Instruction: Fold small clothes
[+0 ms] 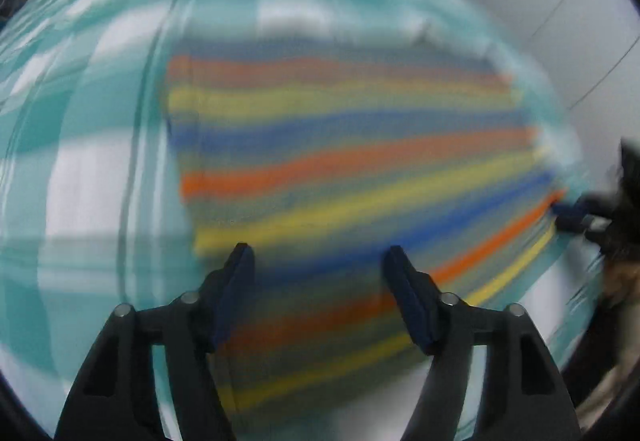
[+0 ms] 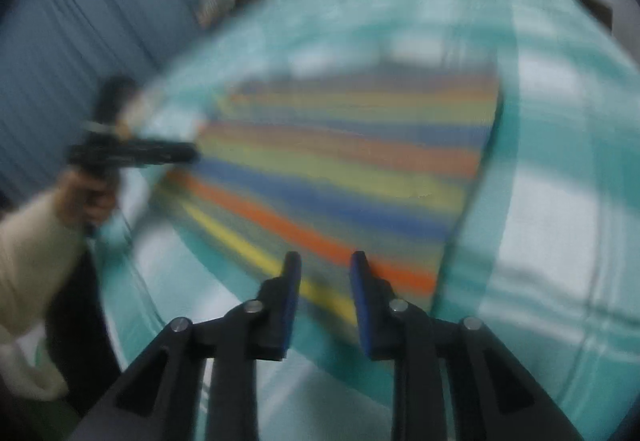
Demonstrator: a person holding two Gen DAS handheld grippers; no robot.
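Checked cloth (image 1: 100,145), one striped garment (image 1: 340,169)

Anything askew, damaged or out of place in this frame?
Nothing stands out. The striped garment lies flat on the teal checked cloth, with both grippers open and empty. Blur hides any fine detail.

- We see one small striped garment (image 1: 352,169), banded in orange, yellow, blue and grey-green.
- It lies spread flat on a teal-and-white checked cloth (image 1: 100,177), its stripes running across its width.
- Motion blur hides seams, sleeves and finer detail.
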